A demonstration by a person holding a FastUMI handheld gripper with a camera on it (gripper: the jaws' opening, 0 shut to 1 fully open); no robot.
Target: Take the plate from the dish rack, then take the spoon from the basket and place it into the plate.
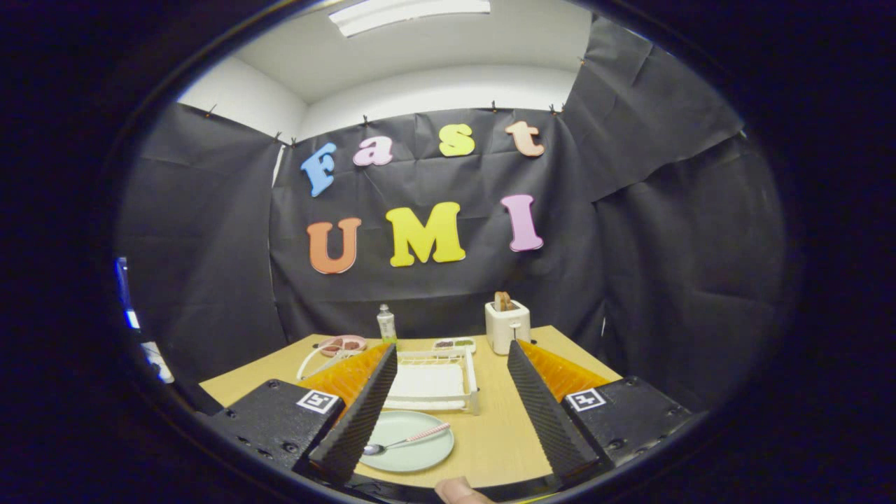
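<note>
A pale green plate (pixel 413 441) lies flat on the wooden table (pixel 497 434), just inside my left finger. A spoon (pixel 406 442) with a metal bowl and a pinkish handle rests across the plate. My gripper (pixel 453 350) is raised above the table and open, with nothing between its fingers. The white dish rack (pixel 437 381) stands just beyond the plate, between the fingertips, and holds no dishes that I can see. A white wire basket (pixel 318 360) sits to the rack's left, partly hidden by my left finger.
At the table's far edge stand a white toaster (pixel 507 325) with bread in it, a small bottle (pixel 386 323), a pink dish (pixel 341 344) and a small tray (pixel 453 344). A fingertip (pixel 458 490) shows below the gripper.
</note>
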